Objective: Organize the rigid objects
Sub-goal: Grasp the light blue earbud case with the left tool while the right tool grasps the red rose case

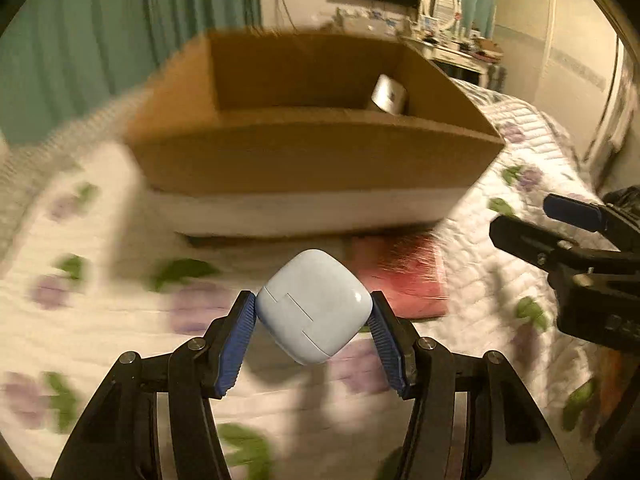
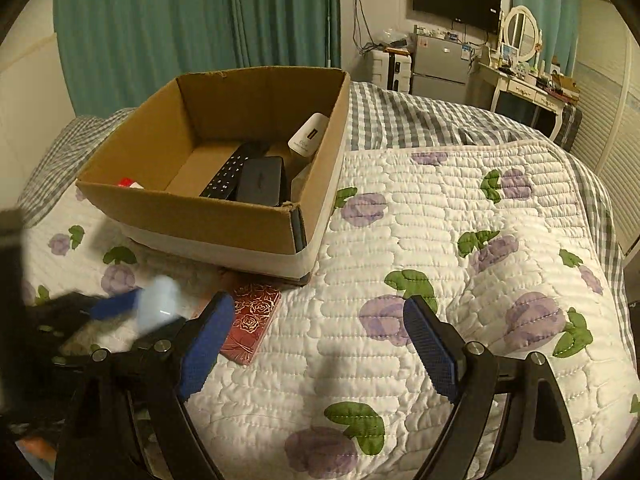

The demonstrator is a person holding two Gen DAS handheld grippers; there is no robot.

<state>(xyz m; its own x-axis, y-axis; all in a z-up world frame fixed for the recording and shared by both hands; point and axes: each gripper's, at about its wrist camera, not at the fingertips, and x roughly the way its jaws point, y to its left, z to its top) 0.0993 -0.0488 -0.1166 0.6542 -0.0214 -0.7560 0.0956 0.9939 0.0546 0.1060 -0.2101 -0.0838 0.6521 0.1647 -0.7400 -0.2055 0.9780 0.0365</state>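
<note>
Right wrist | cardboard box (image 2: 192, 204): remote (image 2: 230, 174), black case (image 2: 262, 181) | right claw (image 2: 318, 344) wide | left claw (image 1: 312, 316) holding earbud case (image 1: 314, 306)

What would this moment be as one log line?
left tongs: shut on pale blue rounded plastic case | right tongs: open | brown cardboard box: ahead

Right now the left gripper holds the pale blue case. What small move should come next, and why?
Probably carry the pale blue case forward and over the near wall of the cardboard box, then release. The left gripper clamps it above the quilt, short of the box, where the remote control and other items already lie. The right gripper is open and empty.
</note>
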